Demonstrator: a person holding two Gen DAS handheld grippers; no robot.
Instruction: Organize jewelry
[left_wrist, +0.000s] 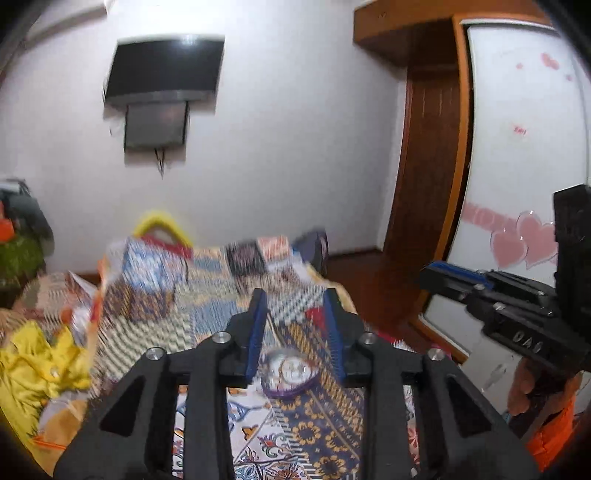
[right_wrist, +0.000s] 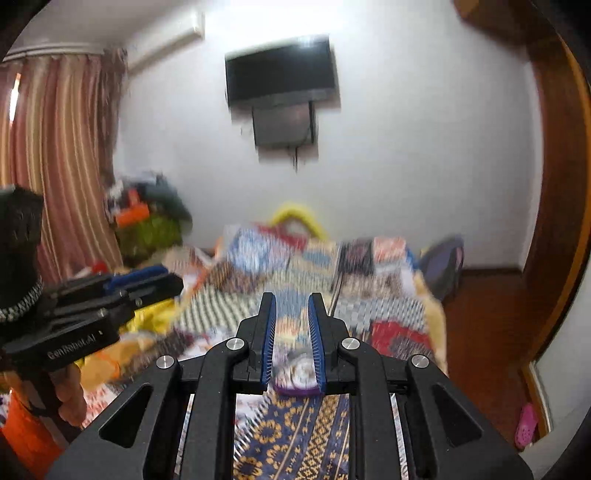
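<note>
A small round clear-lidded jewelry box with a purple base (left_wrist: 290, 373) lies on the patterned bedspread (left_wrist: 317, 428). In the left wrist view it shows low between the fingers of my left gripper (left_wrist: 297, 297), which is open and empty above it. In the right wrist view the same box (right_wrist: 298, 380) sits just below my right gripper (right_wrist: 291, 301), whose fingers stand apart and hold nothing. The right gripper also shows at the right of the left wrist view (left_wrist: 439, 273); the left gripper shows at the left of the right wrist view (right_wrist: 155, 278). Both views are motion-blurred.
A yellow cloth (left_wrist: 37, 365) and a yellow-handled bag (left_wrist: 159, 229) lie on the bed's left and far side. A TV (right_wrist: 282, 74) hangs on the white wall. A wooden wardrobe (left_wrist: 436, 155) stands right; curtains (right_wrist: 55, 147) hang left.
</note>
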